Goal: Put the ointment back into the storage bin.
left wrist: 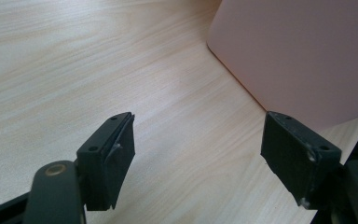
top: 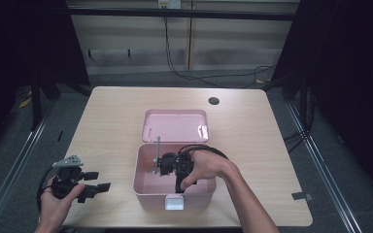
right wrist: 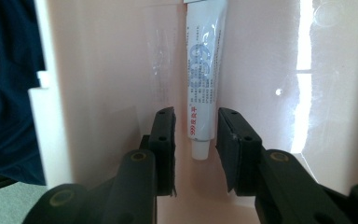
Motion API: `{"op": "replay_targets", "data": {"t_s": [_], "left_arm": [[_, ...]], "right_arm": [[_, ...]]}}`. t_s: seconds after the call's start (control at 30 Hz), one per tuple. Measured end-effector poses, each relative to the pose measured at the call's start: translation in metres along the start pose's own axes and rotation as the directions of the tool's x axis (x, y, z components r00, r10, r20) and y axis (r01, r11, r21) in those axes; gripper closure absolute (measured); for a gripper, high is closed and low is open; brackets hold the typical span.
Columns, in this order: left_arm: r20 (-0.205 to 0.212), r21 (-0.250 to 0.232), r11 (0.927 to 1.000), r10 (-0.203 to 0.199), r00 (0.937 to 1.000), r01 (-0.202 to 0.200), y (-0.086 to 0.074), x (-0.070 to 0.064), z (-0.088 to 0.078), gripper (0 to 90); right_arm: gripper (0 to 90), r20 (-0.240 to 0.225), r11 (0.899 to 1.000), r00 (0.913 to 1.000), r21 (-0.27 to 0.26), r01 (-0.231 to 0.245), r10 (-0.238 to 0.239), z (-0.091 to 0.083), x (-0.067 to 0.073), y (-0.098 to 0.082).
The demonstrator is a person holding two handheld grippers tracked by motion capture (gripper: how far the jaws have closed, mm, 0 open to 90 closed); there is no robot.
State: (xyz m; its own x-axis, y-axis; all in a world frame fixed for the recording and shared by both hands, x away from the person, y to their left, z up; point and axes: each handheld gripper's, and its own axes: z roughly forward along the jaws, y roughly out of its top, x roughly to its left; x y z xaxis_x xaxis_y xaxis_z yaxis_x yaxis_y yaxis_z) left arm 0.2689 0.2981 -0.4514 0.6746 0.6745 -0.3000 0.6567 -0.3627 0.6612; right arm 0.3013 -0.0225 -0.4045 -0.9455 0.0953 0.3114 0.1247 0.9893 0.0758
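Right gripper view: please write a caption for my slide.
Right gripper inside the pink box, jaws on either side of a white tube.

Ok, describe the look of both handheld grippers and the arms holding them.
Both are black: the left gripper has flat rectangular jaw pads, brass-coloured pivot pins, a grey three-cornered plate and a looping black cable. The right gripper looks alike, its cable arching overhead. Forearms are bare, no sleeves.

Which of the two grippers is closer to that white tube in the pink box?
Right. The right gripper is inside the pink box, its jaws straddling the white tube. The left gripper hovers outside, beside the box.
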Motion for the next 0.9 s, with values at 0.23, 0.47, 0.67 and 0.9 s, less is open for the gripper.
{"op": "replay_targets", "data": {"t_s": [0.23, 0.47, 0.67, 0.9], "left_arm": [[-0.003, -0.002, 1.0000, -0.003, 1.0000, 0.003, 0.000, 0.000, 0.000, 25.7], [-0.002, -0.001, 1.0000, -0.003, 1.0000, 0.003, 0.000, 0.000, 0.001, 25.7], [-0.002, 0.000, 1.0000, -0.004, 1.0000, 0.004, 0.000, 0.000, 0.001, 25.7], [-0.004, 0.001, 1.0000, -0.004, 1.0000, 0.004, 0.000, 0.000, 0.001, 25.7]], "right_arm": [[68.4, 0.005, 1.000, 0.9999, -0.008, -0.009, 0.009, -0.005, 0.002, -0.004], [68.1, 0.027, 1.000, 0.9996, -0.016, 0.005, -0.005, -0.013, 0.006, -0.003], [68.0, 0.031, 1.000, 0.9995, -0.020, -0.005, 0.005, -0.018, 0.007, -0.004], [67.7, 0.060, 1.000, 0.9980, -0.024, -0.017, 0.018, -0.030, 0.009, -0.010]]}}
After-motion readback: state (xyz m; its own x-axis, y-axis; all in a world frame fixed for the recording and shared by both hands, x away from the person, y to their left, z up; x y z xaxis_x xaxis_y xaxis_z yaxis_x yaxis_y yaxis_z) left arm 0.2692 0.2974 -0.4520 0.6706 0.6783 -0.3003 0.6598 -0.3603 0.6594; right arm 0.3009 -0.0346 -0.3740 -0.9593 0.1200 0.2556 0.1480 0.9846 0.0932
